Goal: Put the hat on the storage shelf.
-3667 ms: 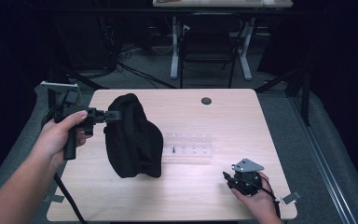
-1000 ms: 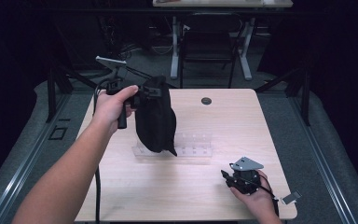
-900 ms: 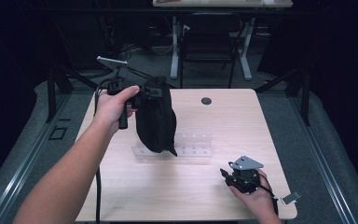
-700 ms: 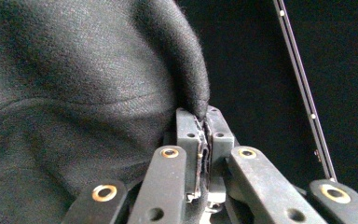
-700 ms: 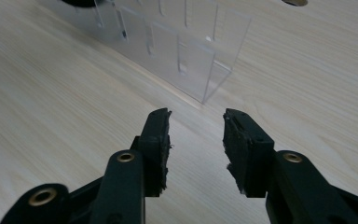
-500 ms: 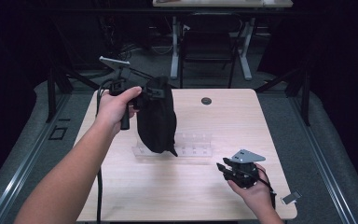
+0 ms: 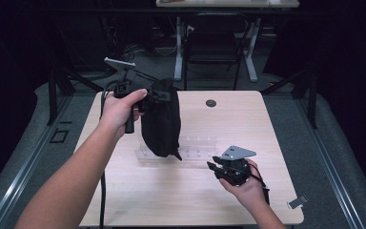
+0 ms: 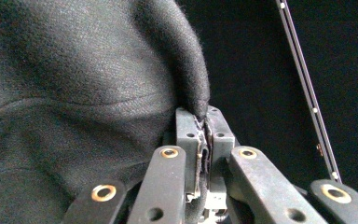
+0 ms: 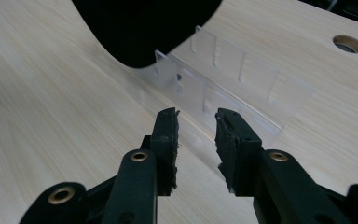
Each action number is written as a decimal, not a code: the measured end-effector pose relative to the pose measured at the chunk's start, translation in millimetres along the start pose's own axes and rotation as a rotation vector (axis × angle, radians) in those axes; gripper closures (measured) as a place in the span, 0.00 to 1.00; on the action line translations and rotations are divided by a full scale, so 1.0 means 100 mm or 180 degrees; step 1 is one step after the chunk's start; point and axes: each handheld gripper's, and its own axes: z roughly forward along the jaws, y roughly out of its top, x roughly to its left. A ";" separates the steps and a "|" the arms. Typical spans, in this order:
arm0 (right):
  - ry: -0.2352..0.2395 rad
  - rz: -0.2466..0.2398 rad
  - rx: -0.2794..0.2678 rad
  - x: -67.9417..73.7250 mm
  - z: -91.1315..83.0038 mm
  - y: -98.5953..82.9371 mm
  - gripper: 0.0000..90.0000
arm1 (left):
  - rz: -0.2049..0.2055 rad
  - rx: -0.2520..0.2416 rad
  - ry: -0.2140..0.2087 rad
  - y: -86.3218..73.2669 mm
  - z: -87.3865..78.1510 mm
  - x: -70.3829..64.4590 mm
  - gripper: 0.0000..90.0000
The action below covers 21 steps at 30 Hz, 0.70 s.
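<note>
A black cloth bag [image 7: 161, 119] hangs in the air above the table's left half, its lower end over a clear plastic divider tray [image 7: 195, 149]. My left gripper [image 7: 153, 95] is shut on the bag's top edge; in the left gripper view the black fabric [image 8: 88, 79] is pinched between the closed jaws of the left gripper [image 8: 204, 122]. My right gripper [image 7: 214, 168] hovers low near the table's front right, open, just short of the tray. In the right gripper view the right gripper [image 9: 196, 122] points at the clear tray [image 9: 228, 88], nothing between its fingers.
The light wooden table [image 7: 267, 124] has a round cable hole [image 7: 211, 103] near its far edge. A small grey clip [image 7: 297, 202] lies at the front right corner. Desk legs and a chair [image 7: 214, 43] stand on the floor beyond the table.
My left gripper has lifted the bag off the table and now holds it hanging. My right gripper has shifted slightly left and forward toward the tray.
</note>
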 end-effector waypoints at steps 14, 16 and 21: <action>0.0198 -0.0212 0.0008 0.21 0.17 0.35 0.81 | -0.0006 -0.0015 0.0001 0.01 0.00 0.01 0.97; 0.0233 -0.0197 -0.0005 0.23 0.19 0.37 0.81 | -0.0003 -0.0018 0.0001 0.01 0.00 0.01 0.97; 0.0281 -0.0270 0.0004 0.29 0.21 0.45 0.82 | -0.0002 -0.0020 0.0000 0.01 0.01 0.01 0.97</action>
